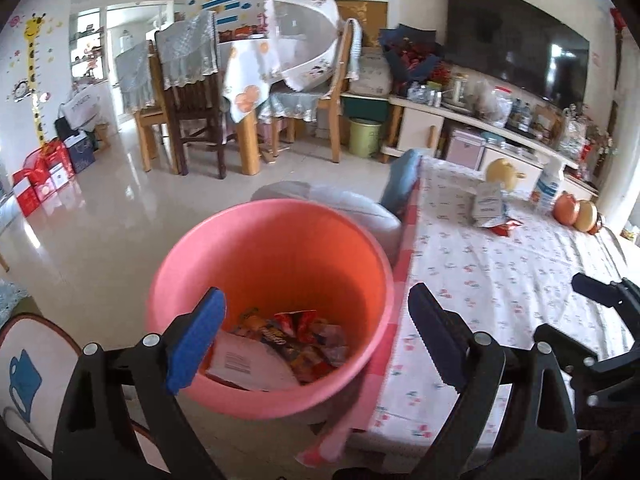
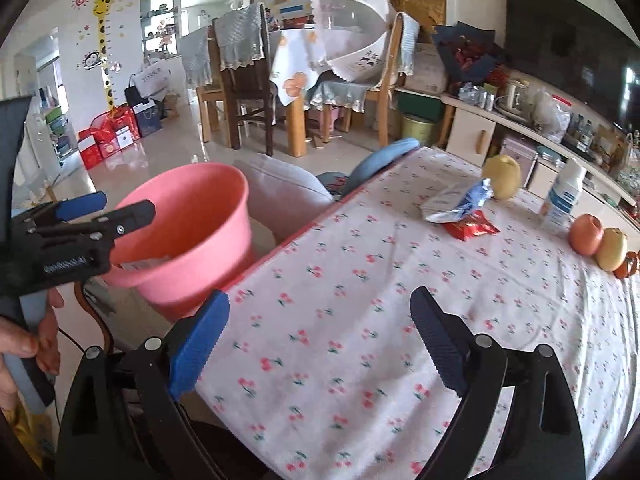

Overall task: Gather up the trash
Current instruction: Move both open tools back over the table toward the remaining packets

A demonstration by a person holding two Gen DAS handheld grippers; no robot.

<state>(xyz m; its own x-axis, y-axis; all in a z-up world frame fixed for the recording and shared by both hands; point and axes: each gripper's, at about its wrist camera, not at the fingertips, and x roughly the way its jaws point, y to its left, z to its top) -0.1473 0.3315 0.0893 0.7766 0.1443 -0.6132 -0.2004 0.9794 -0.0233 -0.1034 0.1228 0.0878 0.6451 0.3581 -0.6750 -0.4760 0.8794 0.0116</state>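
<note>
A pink bucket (image 1: 276,264) stands on the floor beside the table and holds several snack wrappers (image 1: 296,340) and a white paper. My left gripper (image 1: 316,340) hangs open above the bucket's near rim with nothing between its fingers. In the right wrist view the same bucket (image 2: 192,232) is at the left, with the left gripper (image 2: 108,210) over it, a hand on its handle. My right gripper (image 2: 320,340) is open and empty above the floral tablecloth (image 2: 360,280). A silver-blue wrapper (image 2: 456,204) and a red wrapper (image 2: 474,226) lie at the table's far side.
A pear (image 2: 502,176), a white bottle (image 2: 562,198), an apple (image 2: 586,234) and another fruit (image 2: 612,254) sit along the table's far edge. A grey cushioned stool (image 2: 280,188) stands behind the bucket. Dining chairs, a green bin (image 1: 364,136) and a TV cabinet lie beyond.
</note>
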